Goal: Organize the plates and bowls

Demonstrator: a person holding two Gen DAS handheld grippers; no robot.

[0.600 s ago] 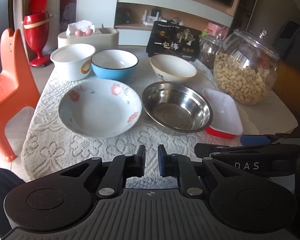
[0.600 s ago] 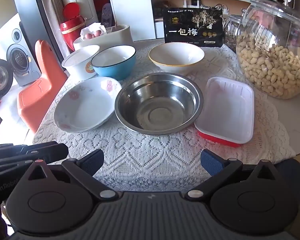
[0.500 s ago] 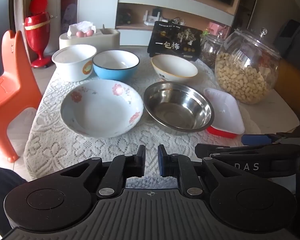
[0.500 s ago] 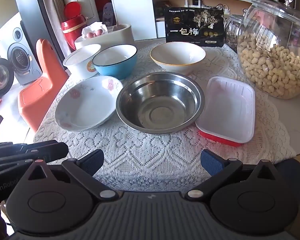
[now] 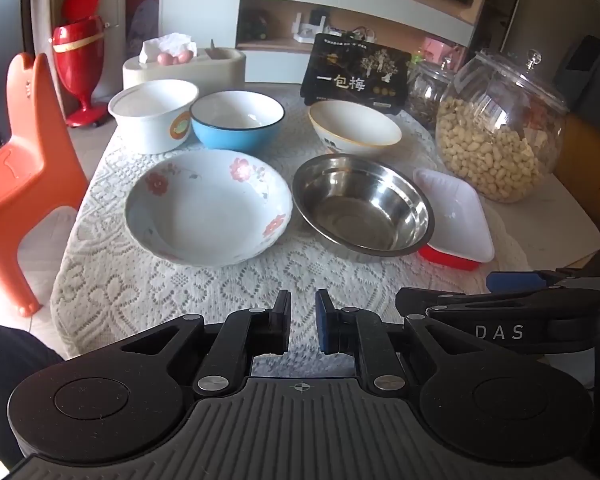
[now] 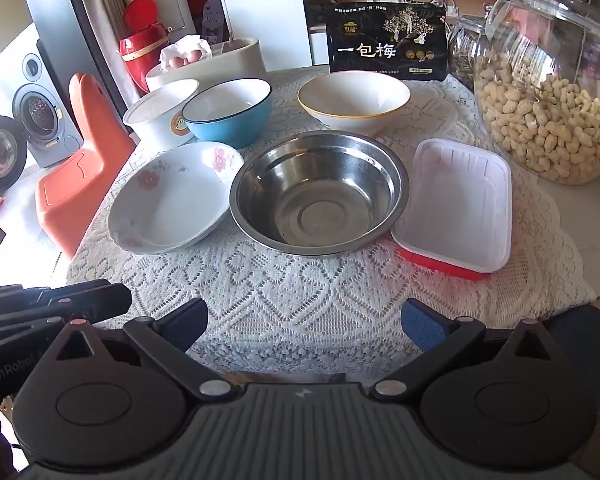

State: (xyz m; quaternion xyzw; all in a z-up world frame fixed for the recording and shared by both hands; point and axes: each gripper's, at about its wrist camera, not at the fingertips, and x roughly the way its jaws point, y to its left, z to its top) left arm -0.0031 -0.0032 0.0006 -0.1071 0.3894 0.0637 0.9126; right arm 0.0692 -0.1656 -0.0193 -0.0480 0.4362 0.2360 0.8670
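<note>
A lace-covered table holds a flowered white plate (image 5: 208, 206) (image 6: 168, 198), a steel bowl (image 5: 362, 204) (image 6: 318, 190) right of it, and a white tray on a red one (image 5: 454, 216) (image 6: 458, 202). Behind them stand a white bowl (image 5: 152, 114) (image 6: 160, 114), a blue bowl (image 5: 236, 118) (image 6: 228, 112) and a cream bowl with a yellow rim (image 5: 354, 126) (image 6: 354, 98). My left gripper (image 5: 302, 322) hovers over the near table edge, shut with nothing between its pads. My right gripper (image 6: 304, 326) is wide open and empty, short of the steel bowl.
A big glass jar of peanuts (image 5: 500, 132) (image 6: 548, 92) stands at the right, a smaller jar and a black box (image 5: 356, 74) (image 6: 386, 46) behind. A cream tissue holder (image 5: 184, 66) sits at the back left. An orange chair (image 5: 24, 168) stands left of the table.
Both views have shifted slightly, the table contents sliding a little to the right. Neither gripper's jaws have changed and no dish has moved.
</note>
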